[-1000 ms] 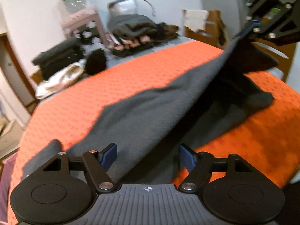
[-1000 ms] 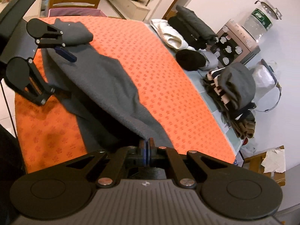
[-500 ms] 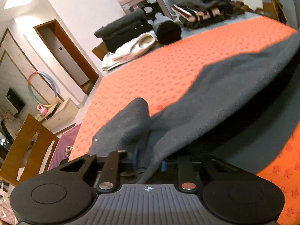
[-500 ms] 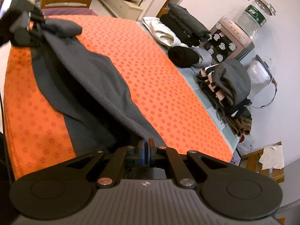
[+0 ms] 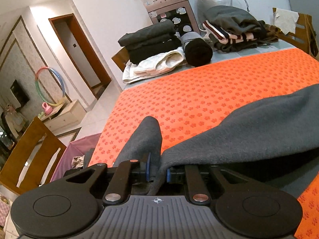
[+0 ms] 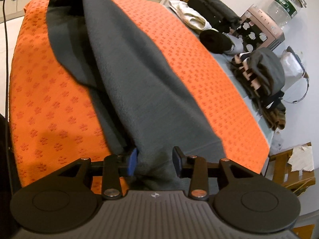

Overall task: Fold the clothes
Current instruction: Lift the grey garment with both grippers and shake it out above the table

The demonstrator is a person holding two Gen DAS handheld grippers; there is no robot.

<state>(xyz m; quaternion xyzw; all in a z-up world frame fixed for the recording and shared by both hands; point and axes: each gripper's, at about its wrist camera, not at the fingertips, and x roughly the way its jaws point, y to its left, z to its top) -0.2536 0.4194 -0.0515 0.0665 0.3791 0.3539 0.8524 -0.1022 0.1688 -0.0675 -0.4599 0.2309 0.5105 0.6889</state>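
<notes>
A dark grey fleece garment (image 6: 135,75) lies stretched in a long fold across the orange patterned tablecloth (image 6: 49,109). My left gripper (image 5: 157,171) is shut on one end of the garment (image 5: 249,133), with cloth bunched between its blue pads; a flap stands up just beyond them. My right gripper (image 6: 154,162) is open, its blue pads apart on either side of the garment's near end, which rests on the table. The left gripper is barely visible at the top left of the right wrist view.
At the table's far edge lie folded dark clothes (image 5: 151,39), a white garment (image 5: 157,65), a rolled black item (image 5: 197,51) and a heap of striped and grey clothes (image 5: 235,27). A pink appliance (image 5: 169,10) stands behind. Wooden chairs (image 5: 30,153) stand beside the table.
My right gripper has opened and let go of the garment's end, which now lies on the table. My left gripper closed on the other end and has lifted it.
</notes>
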